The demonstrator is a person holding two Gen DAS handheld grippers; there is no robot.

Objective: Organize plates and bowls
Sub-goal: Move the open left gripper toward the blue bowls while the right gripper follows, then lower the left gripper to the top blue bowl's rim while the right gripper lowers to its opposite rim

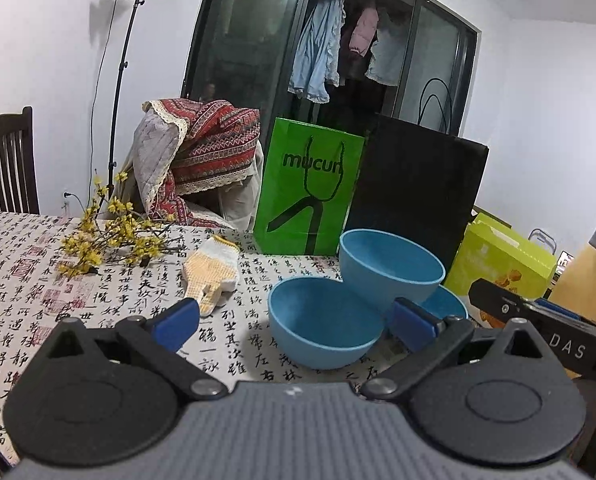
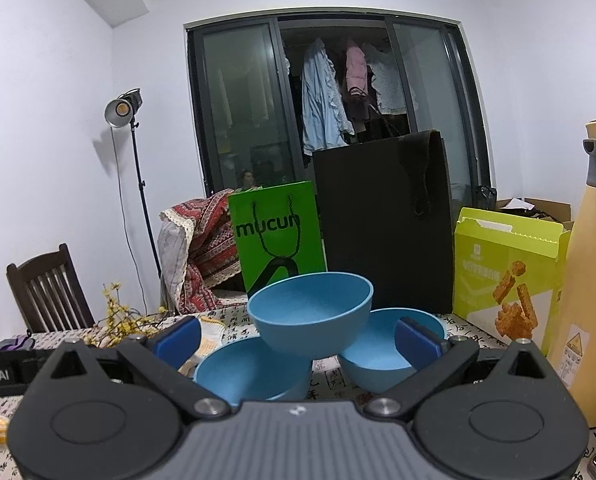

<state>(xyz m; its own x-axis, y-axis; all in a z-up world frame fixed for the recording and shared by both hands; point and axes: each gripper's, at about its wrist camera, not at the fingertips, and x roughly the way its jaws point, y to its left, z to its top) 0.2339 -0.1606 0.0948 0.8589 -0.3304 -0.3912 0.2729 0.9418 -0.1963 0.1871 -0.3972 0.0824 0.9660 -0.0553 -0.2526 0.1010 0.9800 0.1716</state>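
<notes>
A counter [image 1: 26,264] covered in a cloth printed with calligraphy fills the lower scene. Behind the bowls stand a black bag [image 2: 382,220] and a green bag [image 2: 278,232]. Three blue bowls cluster in front of the green bag: the top bowl [image 2: 310,316] rests tilted across the rims of a left bowl [image 2: 254,372] and a right bowl [image 2: 378,352]. Both grippers are released, holding nothing. The right gripper [image 2: 298,344] faces the top bowl head-on, seemingly nearer; the left gripper [image 1: 294,320] frames the left bowl
</notes>
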